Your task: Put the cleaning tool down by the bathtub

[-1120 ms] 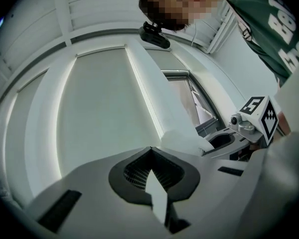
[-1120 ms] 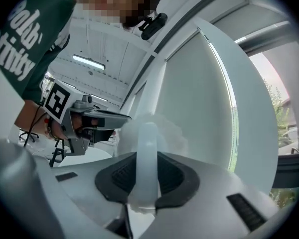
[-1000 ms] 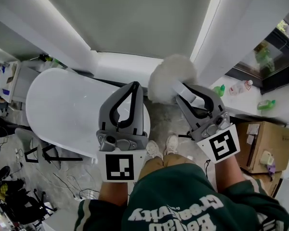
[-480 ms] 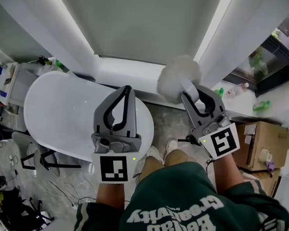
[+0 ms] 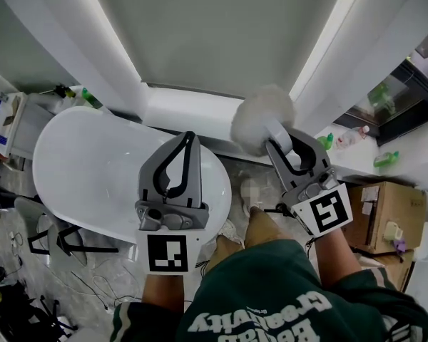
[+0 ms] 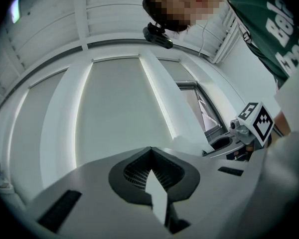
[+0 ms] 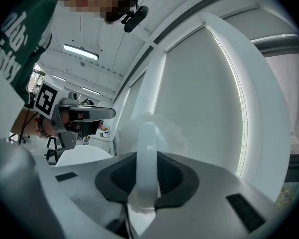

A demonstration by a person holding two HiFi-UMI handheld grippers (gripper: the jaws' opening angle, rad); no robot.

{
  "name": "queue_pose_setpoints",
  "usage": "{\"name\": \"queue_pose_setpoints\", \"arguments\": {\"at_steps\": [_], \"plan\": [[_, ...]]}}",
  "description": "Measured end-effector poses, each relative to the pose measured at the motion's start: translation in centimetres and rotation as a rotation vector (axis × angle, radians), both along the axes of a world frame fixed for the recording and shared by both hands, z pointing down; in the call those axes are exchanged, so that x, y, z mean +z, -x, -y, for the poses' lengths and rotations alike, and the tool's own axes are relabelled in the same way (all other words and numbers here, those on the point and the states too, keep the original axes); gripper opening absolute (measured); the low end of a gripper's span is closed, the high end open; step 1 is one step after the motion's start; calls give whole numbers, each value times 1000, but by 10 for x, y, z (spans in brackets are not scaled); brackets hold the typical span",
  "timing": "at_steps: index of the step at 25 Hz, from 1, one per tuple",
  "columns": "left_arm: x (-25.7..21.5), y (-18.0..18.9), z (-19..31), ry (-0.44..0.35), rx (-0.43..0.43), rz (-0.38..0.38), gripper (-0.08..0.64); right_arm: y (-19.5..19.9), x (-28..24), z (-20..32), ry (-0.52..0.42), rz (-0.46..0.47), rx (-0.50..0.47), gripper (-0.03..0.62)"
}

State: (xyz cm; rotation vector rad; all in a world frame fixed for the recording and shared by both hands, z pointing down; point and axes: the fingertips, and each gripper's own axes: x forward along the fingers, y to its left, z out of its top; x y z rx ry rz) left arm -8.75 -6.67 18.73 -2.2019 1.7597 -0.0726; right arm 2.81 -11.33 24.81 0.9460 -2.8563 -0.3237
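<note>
White fluffy cleaning tool [image 5: 261, 123] clamped by handle in right gripper [image 5: 279, 142], well above floor. Left gripper [image 5: 188, 138] closed, empty, over bathtub [image 5: 78, 155] rim. Risks: letting go this high, likely bounce or roll; drifting left, landing inside bathtub.

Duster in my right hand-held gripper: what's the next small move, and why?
Probably lower the right hand-held gripper toward the floor beside the bathtub. Its jaws clamp the handle of the duster, whose fluffy head hangs in the air past the tub's end.
</note>
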Motion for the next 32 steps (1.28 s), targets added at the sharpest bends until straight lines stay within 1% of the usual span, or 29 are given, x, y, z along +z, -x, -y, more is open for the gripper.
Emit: {"name": "queue_pose_setpoints", "arguments": {"at_steps": [3,7,12,17,21,23,26,27,30,32], "plan": [[1,8,4,-9,-9,-8,8,7,2,7,-4,2,0,92],[7,15,14,1,-27,-8,8,16,7,18,-7,-4,-18,92],[16,30,38,20,-42,-3,8,31,14,48,4,1,-35,92],[28,42,80,48,-67,11,8,50,27,89,48,5,-67,92],[33,56,123,61,-95,13,8,64,36,133,59,2,-81,92],[35,63,145,72,-116,1,8,73,41,154,71,-6,-85,91],[38,68,171,88,-127,4,8,87,47,174,112,-29,-123,92],[40,70,179,95,-127,-7,8,91,50,179,122,-38,-142,92],[48,79,199,109,-138,-84,8,104,68,197,154,-63,-184,92],[59,86,209,118,-155,-112,8,112,87,208,171,-87,-206,92]]}}
